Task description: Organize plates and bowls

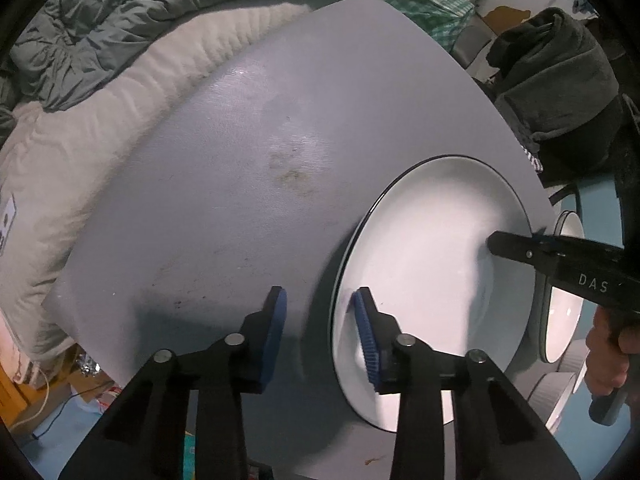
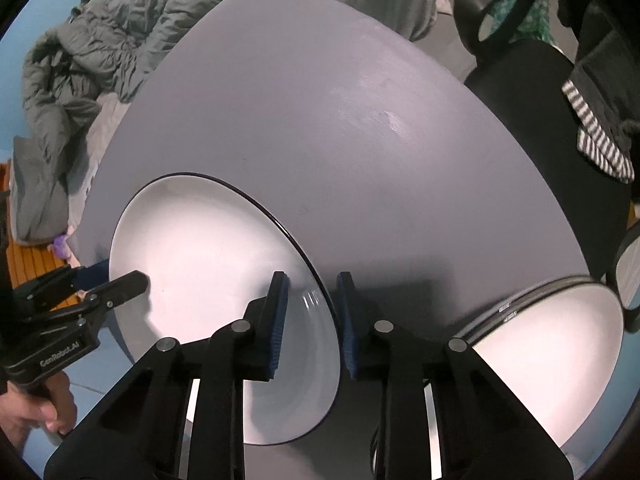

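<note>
A large white plate with a dark rim (image 1: pixel 432 264) (image 2: pixel 208 256) lies on the grey table (image 1: pixel 240 160) (image 2: pixel 340 120). My left gripper (image 1: pixel 320 320) is open astride the plate's near-left rim, one blue pad over the plate and one over the table. It also shows in the right wrist view (image 2: pixel 128 282). My right gripper (image 2: pixel 312 312) is open astride the opposite rim, and it shows in the left wrist view (image 1: pixel 500 242). Neither is closed on the plate. A white bowl (image 2: pixel 552 360) (image 1: pixel 560 320) sits beyond the table's right edge.
A green quilt (image 1: pixel 140 8) and a cream blanket (image 1: pixel 100 120) lie along the far side of the table. A dark chair with dark clothes (image 1: pixel 560 72) and a striped cloth (image 2: pixel 600 140) stands at the right. Grey dishes (image 1: pixel 560 388) are stacked low right.
</note>
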`<state>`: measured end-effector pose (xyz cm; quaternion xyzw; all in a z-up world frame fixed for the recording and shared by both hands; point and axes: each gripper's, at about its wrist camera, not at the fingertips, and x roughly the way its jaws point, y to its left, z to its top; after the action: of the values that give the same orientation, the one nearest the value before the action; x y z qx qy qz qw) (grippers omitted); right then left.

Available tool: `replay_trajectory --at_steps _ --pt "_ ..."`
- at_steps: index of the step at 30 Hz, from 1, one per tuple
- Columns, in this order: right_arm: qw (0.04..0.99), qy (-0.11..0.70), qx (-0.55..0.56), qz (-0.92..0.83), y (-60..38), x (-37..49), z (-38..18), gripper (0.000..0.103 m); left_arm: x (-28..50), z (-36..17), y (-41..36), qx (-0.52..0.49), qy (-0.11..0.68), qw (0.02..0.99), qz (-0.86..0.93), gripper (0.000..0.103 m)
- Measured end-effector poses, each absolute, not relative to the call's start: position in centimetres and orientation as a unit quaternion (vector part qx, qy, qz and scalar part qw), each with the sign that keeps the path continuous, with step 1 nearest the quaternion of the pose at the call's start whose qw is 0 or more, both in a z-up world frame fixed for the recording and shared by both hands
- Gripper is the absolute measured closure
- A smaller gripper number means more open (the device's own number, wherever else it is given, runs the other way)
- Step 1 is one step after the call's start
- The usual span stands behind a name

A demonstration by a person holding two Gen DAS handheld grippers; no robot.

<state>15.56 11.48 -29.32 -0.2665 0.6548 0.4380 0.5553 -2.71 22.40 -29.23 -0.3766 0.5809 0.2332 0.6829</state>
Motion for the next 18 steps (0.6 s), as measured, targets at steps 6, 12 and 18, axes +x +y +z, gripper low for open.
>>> replay_trajectory --at_steps 6,12,18 --pt "0.543 0.68 -0.237 0.432 10.6 15.3 -29.5 0.085 -2.0 -29.6 22.4 -0.381 0.59 0.681 0.209 0.081" --pt "0.555 0.69 -0.2 0.42 9.0 14.9 -29.4 0.089 -2.0 -29.7 22.9 -0.373 0.599 0.683 0.188 0.081" --pt "0.562 0.696 -0.182 0.408 7.2 13.6 -29.5 0.09 -2.4 -29.9 22.7 -0.368 0.615 0.679 0.16 0.083"
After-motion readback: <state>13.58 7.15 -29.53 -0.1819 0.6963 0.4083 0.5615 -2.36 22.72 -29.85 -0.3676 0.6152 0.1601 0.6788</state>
